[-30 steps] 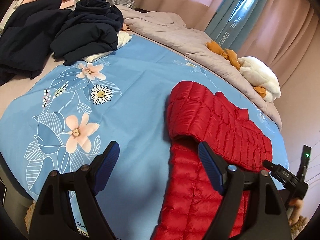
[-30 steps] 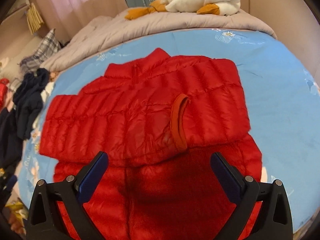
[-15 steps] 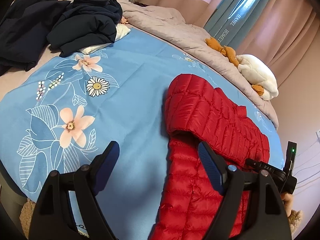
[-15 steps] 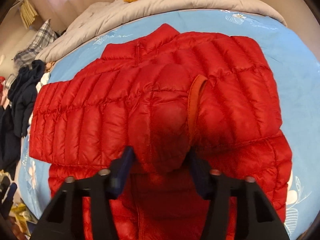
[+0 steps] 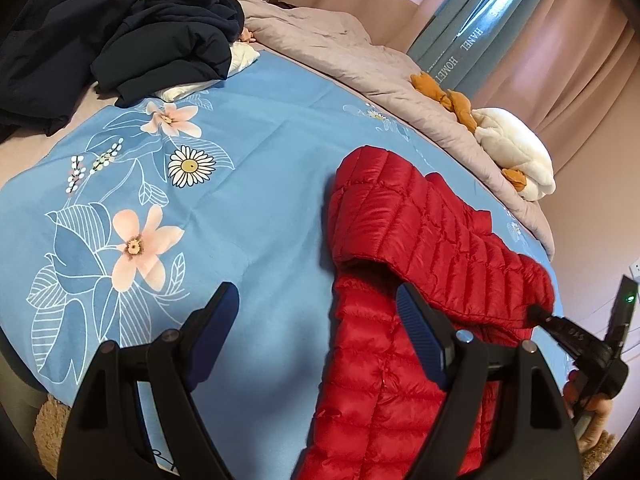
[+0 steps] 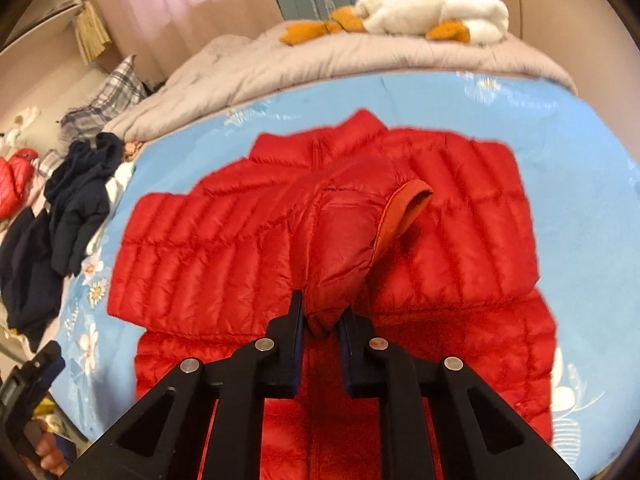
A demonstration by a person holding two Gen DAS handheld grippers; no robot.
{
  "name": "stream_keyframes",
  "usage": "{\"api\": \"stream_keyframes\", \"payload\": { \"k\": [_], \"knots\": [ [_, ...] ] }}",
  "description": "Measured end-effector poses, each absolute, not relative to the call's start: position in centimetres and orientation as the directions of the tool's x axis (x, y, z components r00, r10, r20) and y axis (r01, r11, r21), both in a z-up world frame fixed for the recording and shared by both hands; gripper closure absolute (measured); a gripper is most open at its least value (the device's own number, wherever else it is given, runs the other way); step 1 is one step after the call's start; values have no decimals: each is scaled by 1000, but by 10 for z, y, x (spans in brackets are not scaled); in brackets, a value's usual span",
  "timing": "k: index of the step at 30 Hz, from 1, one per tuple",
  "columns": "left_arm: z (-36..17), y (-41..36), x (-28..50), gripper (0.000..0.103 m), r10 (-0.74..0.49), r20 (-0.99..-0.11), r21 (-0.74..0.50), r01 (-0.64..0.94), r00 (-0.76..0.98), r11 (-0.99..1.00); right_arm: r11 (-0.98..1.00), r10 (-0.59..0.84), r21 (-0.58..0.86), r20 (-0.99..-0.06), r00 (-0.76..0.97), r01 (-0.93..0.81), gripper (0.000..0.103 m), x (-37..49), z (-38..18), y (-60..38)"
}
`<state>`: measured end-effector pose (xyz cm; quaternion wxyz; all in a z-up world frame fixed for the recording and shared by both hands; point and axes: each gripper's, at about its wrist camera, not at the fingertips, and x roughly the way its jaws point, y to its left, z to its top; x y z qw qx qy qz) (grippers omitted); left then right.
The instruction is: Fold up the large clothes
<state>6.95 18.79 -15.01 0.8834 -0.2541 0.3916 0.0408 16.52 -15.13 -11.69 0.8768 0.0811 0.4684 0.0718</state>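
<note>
A red puffer jacket [image 6: 200, 264] lies flat on the blue floral sheet [image 5: 248, 128], with its collar at the far side. One sleeve [image 6: 344, 240] is folded across the chest, and its orange cuff [image 6: 404, 208] stands up. My right gripper [image 6: 323, 312] is closing its jaws, and the pads pinch a bunched fold of that sleeve and hold it raised off the jacket. The left gripper [image 5: 316, 300] hovers open over the jacket's left edge [image 5: 348, 320], with nothing between its fingers. In the left wrist view the right gripper's tip [image 5: 536, 313] meets the raised red fabric.
A heap of dark navy clothes [image 5: 160, 40] lies at the far left of the bed. A grey quilt [image 5: 340, 56] runs along the back, and a white and orange plush duck [image 5: 516, 152] rests on it. Another red garment [image 6: 16, 184] and a plaid pillow [image 6: 108, 96] lie beyond.
My right gripper went from wide open above the jacket to pinching the folded sleeve, and then rose with it. The left gripper stayed open and nearly still.
</note>
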Motion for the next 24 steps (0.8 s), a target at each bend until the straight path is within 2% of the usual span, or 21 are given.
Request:
{"api": "stream_keyframes", "payload": {
  "k": [5,11,24],
  "knots": [
    [-150,188,69,22,-129,-712,-419,-270,691,867,968,238,237,-766,597,-83,87,166,-98,-148],
    [-148,186,68,22,-134,-709,-420,-263,692,868,977,209,173,-705,678,-122,88,163,-70,-140],
    [-150,171,71,22,-151,-715,-407,-231,683,884,982,182,151,-610,771,-112,89,166,-40,-148]
  ]
}}
